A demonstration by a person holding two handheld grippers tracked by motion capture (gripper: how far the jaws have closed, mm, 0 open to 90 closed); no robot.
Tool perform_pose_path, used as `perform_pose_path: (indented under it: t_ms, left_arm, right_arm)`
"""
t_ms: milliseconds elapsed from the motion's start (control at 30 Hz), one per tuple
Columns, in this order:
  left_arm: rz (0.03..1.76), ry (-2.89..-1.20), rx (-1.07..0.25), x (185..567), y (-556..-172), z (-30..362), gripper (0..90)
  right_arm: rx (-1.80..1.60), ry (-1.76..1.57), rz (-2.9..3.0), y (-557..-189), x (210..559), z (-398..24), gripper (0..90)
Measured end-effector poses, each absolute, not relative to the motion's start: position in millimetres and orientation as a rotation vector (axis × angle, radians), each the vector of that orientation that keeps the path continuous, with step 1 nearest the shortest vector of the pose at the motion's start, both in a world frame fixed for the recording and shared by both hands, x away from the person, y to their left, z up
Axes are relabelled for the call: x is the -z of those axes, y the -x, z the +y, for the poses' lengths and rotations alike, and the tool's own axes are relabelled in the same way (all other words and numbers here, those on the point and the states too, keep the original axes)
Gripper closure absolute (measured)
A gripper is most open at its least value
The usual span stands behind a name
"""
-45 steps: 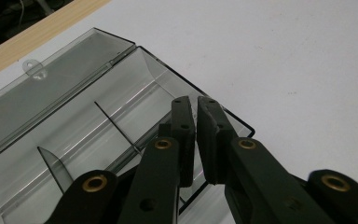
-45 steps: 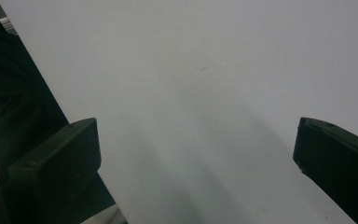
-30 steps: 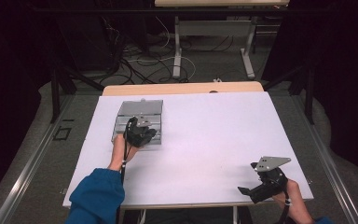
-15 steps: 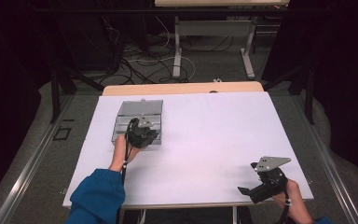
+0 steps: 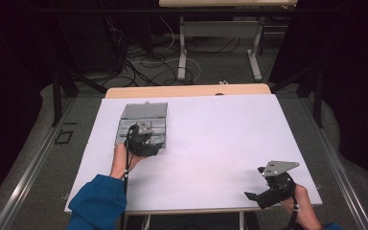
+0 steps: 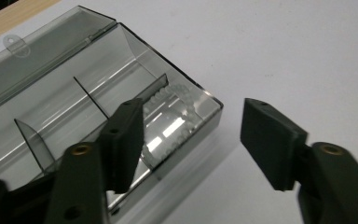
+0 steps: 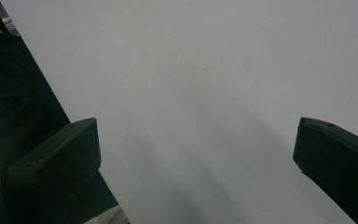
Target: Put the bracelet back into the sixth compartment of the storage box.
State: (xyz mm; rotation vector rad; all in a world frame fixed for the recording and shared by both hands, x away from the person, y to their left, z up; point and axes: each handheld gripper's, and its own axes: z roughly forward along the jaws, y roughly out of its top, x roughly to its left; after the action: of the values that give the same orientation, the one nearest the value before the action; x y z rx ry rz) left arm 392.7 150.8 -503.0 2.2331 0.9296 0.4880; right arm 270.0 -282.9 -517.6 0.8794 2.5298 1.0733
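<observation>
Your left gripper (image 5: pixel 146 139) hangs over the near right corner of the clear plastic box (image 6: pixel 98 107), which lies with its lid thrown back at the table's (image 5: pixel 220 143) left side; its jaws have just been opening and hold nothing, with something pale and beaded lying in the end compartment below. Lift straight off so a pad (image 6: pixel 123 140) doesn't catch the wall. Your right gripper (image 5: pixel 268 191) rests wide open and empty at the near right edge; leave it there.

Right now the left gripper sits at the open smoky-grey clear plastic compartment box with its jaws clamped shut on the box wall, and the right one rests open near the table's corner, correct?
Not quite. The left gripper has just been opening; its jaws stand apart, clamping nothing, at the corner of the smoky-grey clear plastic compartment box, as the left gripper view shows. The rest holds: the right gripper is open near the corner.
</observation>
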Motion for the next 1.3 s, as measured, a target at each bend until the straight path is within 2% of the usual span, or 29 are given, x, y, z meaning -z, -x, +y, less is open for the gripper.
perform_pose_path:
  t_ms: [167, 500, 1300]
  left_arm:
    - [0.946, -2.228, -0.480, 503, -381, 157, 17.9]
    - [0.946, -2.244, -0.461, 503, -355, 165, 0.2]
    - [0.907, -2.201, -0.511, 506, -304, 188, 0.0]
  right_arm:
    - [-1.072, -0.874, 2.547, -270, 517, -283, 0.1]
    - [-1.075, -0.880, 2.531, -269, 517, -283, 0.1]
    - [-1.075, -0.880, 2.530, -269, 518, -283, 0.1]
